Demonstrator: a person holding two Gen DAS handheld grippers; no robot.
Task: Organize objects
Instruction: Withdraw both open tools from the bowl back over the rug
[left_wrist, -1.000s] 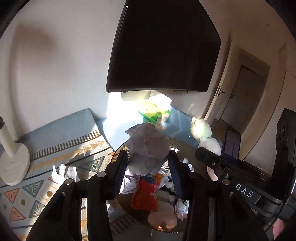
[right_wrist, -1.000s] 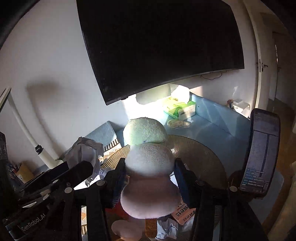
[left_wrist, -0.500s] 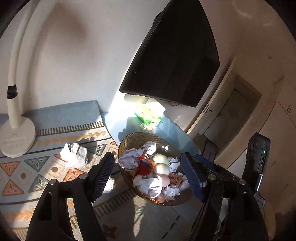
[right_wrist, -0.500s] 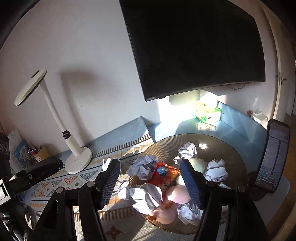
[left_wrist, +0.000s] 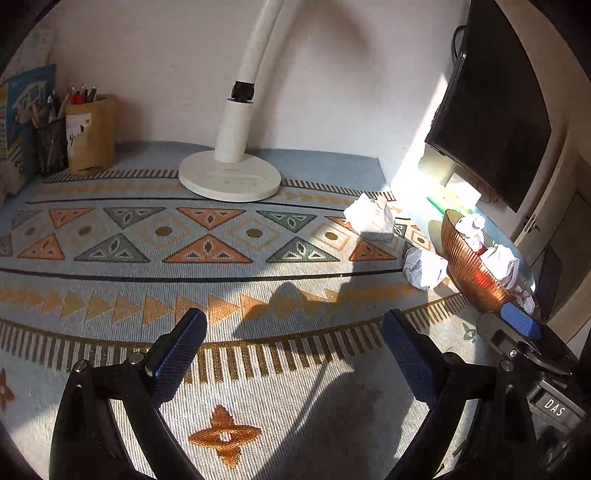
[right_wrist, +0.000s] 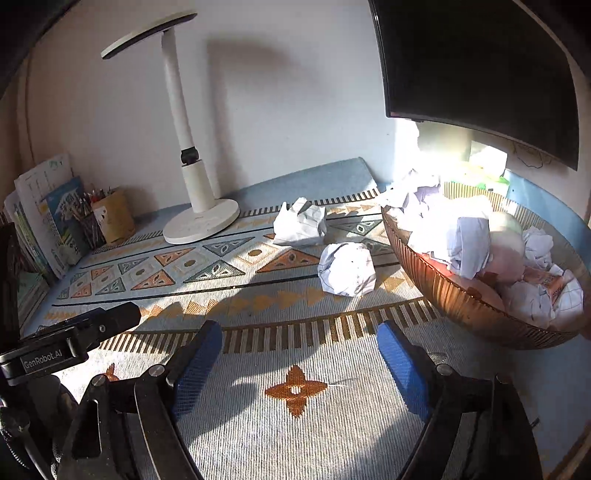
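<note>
A ribbed copper bowl (right_wrist: 461, 302) stands on the patterned mat at the right, heaped with crumpled papers, plush toys and a snack packet. It also shows in the left wrist view (left_wrist: 469, 266). Two crumpled paper balls lie on the mat left of it: a near one (right_wrist: 347, 268) (left_wrist: 424, 267) and a far one (right_wrist: 300, 222) (left_wrist: 370, 218). My left gripper (left_wrist: 293, 347) is open and empty, low over the mat. My right gripper (right_wrist: 299, 354) is open and empty, in front of the near ball.
A white desk lamp (right_wrist: 201, 218) (left_wrist: 229, 177) stands at the back of the mat. A pencil holder (right_wrist: 110, 218) (left_wrist: 90, 133) and books (right_wrist: 48, 221) sit at the far left. A dark monitor (right_wrist: 480, 66) hangs above the bowl.
Both grippers let go of their loads over the bowl, opened, then dropped low and swung left. The paper wad and plush toy now lie in the bowl.
</note>
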